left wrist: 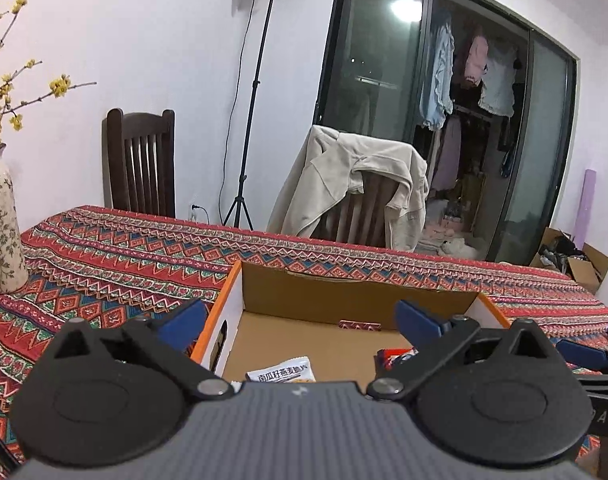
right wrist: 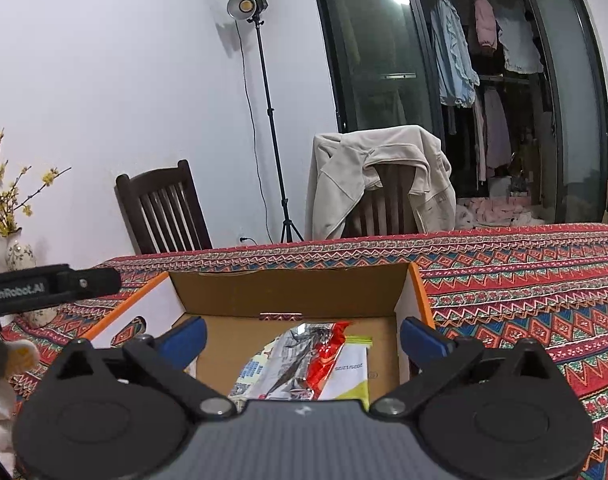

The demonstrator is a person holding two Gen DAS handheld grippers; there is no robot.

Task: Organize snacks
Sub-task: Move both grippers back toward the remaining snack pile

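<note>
1. Cardboard box (right wrist: 288,292) with orange-edged walls is standing open on the patterned tablecloth (right wrist: 523,280); both grippers are hovering over its near side, pointing slightly downward into it.

2. Right gripper (right wrist: 302,334) is showing its blue fingers (right wrist: 421,338) spread wide, with nothing clamped between them. Directly ahead of and below the jaws, a pile of snack packets is lying on the box floor: a red foil wrapper (right wrist: 323,354) draped over a white-and-green pouch (right wrist: 349,376) and a pale printed packet (right wrist: 280,364).

3. Long axes of these packets are running roughly away from the camera (that is, along the gripper's pointing line), so the jaws are straddling them across their short width.

4. Left gripper (left wrist: 302,318) is likewise standing fully open and holding nothing. Beneath it, a white packet with printed characters (left wrist: 284,370) is lying on the box floor close to the near edge, partly hidden by the gripper body; a red-and-dark wrapper (left wrist: 395,356) is sitting to its right, just under the right-hand finger.

5. Judgement: the snacks visible are already lying inside the box, and both hands are appearing to be clear of them. Which hand is nearer any remaining snack outside the box cannot be told; none is showing on the visible tablecloth.

6. Risk noted: the loosely stacked packets are looking slippery and could slide if nudged.
</note>
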